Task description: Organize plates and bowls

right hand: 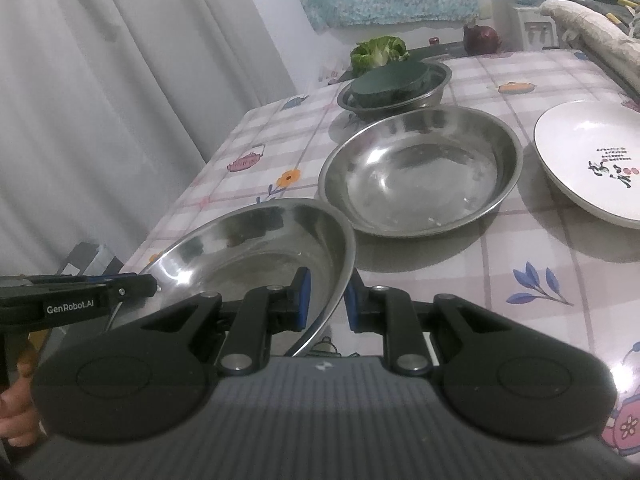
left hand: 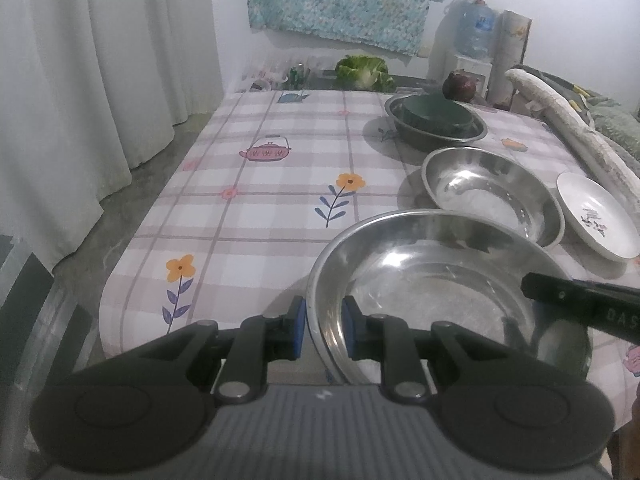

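Both tongs gripped one wide, shallow stainless-steel bowl (left hand: 448, 292): the left tongs (left hand: 323, 330) were nearly closed on its left rim, the right tongs (right hand: 325, 304) likewise pinched the opposite rim, one blue pad inside, one outside. Just ahead of them sat a second steel bowl (right hand: 420, 172), and farther on a third holding a dark green dish (right hand: 390, 80). A white plate with black script (right hand: 592, 168), illegible, lay to the right. The checked floral table (left hand: 248, 200) stretched bare to the left, up to its edge. "GenRobot.AI" was printed on the left tongs' side.
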`<move>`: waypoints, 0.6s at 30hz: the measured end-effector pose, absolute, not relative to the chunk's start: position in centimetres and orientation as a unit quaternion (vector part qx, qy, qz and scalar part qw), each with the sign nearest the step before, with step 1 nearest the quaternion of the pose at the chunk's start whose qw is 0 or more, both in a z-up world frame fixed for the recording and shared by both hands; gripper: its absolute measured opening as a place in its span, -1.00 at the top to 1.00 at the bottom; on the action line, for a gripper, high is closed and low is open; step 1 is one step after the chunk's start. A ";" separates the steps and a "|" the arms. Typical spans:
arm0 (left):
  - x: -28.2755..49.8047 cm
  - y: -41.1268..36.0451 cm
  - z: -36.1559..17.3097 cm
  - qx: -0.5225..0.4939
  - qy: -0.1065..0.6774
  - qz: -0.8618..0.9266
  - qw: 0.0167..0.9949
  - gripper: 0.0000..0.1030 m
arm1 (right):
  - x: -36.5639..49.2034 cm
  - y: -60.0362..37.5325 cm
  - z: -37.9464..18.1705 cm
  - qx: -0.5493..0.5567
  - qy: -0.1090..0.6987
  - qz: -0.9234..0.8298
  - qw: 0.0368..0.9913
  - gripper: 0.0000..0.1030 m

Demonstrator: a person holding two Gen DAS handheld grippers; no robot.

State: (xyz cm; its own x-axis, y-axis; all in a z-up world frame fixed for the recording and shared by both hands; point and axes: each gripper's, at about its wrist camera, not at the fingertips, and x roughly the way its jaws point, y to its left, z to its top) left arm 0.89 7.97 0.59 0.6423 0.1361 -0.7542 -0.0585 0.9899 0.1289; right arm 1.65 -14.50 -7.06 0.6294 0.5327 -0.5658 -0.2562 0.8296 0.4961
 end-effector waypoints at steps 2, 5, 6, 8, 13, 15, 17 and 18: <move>0.9 7.8 0.7 0.048 0.418 0.053 0.906 0.60 | 1.6 -14.7 -7.0 0.189 0.366 0.223 0.883 0.66; 1.0 7.6 0.9 0.050 0.416 0.051 0.907 0.60 | 1.5 -15.1 -6.9 0.192 0.364 0.221 0.884 0.66; 1.0 7.5 0.9 0.051 0.416 0.050 0.907 0.60 | 1.4 -15.2 -6.9 0.193 0.363 0.220 0.884 0.65; 1.1 7.2 1.0 0.053 0.415 0.048 0.907 0.60 | 1.3 -15.3 -6.8 0.196 0.361 0.218 0.885 0.65; 1.5 6.6 1.3 0.057 0.412 0.044 0.908 0.60 | 1.1 -16.0 -6.5 0.201 0.357 0.213 0.887 0.65; 1.8 6.3 1.4 0.059 0.410 0.042 0.909 0.60 | 1.0 -16.3 -6.4 0.203 0.355 0.211 0.888 0.65; 2.0 5.9 1.5 0.061 0.409 0.039 0.909 0.60 | 0.9 -16.7 -6.3 0.206 0.353 0.209 0.888 0.65; 2.2 5.6 1.5 0.063 0.409 0.037 0.910 0.60 | 1.1 -16.9 -6.2 0.208 0.353 0.207 0.888 0.65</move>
